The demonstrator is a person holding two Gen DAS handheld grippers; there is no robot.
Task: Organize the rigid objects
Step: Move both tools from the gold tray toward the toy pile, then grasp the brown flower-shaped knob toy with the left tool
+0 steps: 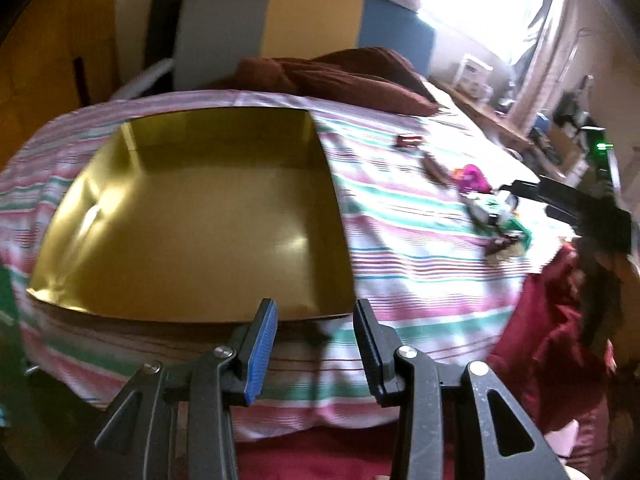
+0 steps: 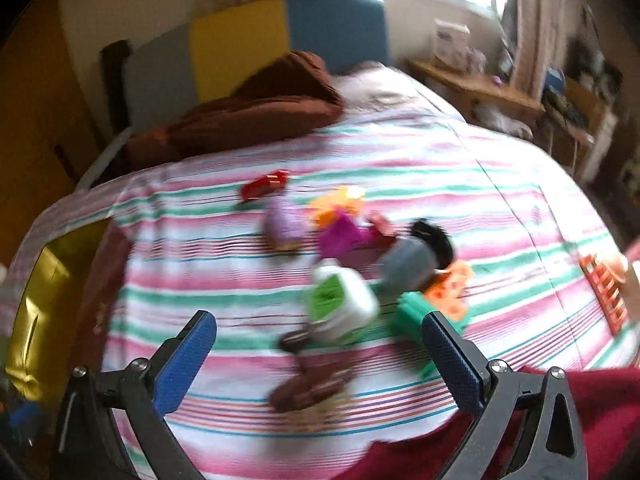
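Observation:
An empty gold box (image 1: 192, 216) lies open on the striped bedsheet (image 1: 420, 264), and its corner shows at the left edge of the right wrist view (image 2: 36, 320). My left gripper (image 1: 315, 308) hovers at the box's near rim, open, with nothing between its fingers. A blurred heap of small toys lies to the right: a red car (image 2: 266, 186), a purple lump (image 2: 284, 224), a magenta piece (image 2: 344, 232), a grey cylinder (image 2: 408, 264), a white-and-green cube (image 2: 340, 304), a green block (image 2: 416, 312) and a brown piece (image 2: 308, 388). My right gripper (image 2: 316, 320) stands wide open over that heap, holding nothing.
A brown blanket (image 1: 352, 76) lies bunched at the head of the bed, before grey, yellow and blue headboard panels (image 2: 240, 40). A wooden shelf (image 2: 476, 84) with clutter runs along the right wall. Dark red fabric (image 1: 552, 340) hangs at the bed's near right edge. An orange ladder piece (image 2: 604, 292) lies far right.

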